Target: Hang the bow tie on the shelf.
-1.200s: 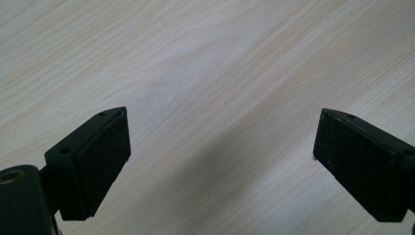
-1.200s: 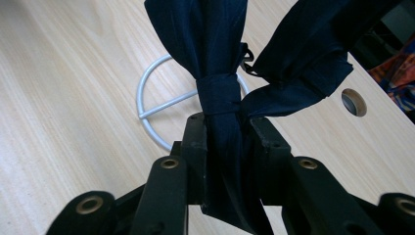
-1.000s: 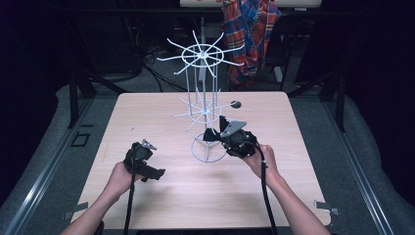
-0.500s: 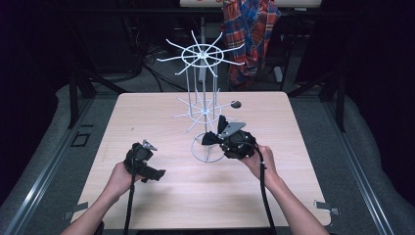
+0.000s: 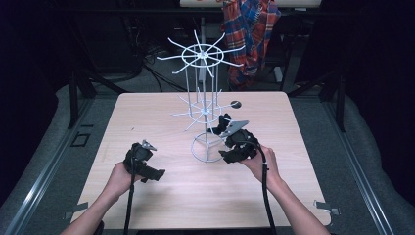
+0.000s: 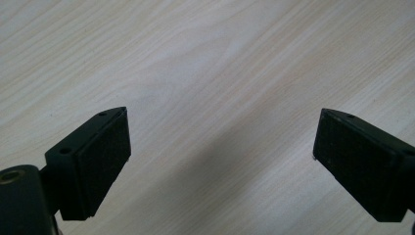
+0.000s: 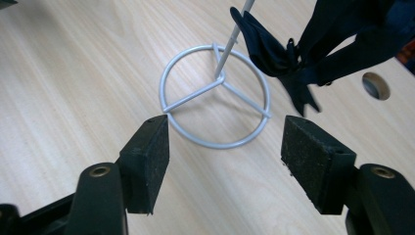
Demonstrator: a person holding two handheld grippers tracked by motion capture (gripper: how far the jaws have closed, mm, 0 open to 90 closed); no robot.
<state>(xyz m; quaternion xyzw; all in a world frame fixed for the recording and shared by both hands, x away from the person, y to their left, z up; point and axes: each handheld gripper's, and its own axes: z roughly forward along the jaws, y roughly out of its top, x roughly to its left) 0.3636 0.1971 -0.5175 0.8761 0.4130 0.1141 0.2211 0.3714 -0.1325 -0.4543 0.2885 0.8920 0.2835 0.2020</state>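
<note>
A white wire rack (image 5: 201,105) with two tiers of spokes stands mid-table on a ring base (image 7: 215,95). A dark cloth piece (image 7: 286,51) hangs from a lower spoke, its tip just above the table (image 5: 147,122); in the high view the cloth (image 5: 223,121) is at the rack's right. My right gripper (image 7: 225,142) is open, low over the wood just short of the ring, with nothing between its jaws; from above, this gripper (image 5: 231,145) sits right of the base. My left gripper (image 6: 220,142) is open over bare wood, left of the rack (image 5: 147,169).
A round hole (image 7: 376,85) in the tabletop lies beyond the cloth, near the far edge (image 5: 236,104). A plaid garment (image 5: 249,34) hangs behind the table. Cables trail from both grippers toward the near edge.
My right gripper has drawn back slightly from the rack toward the near edge. The left gripper has stayed put.
</note>
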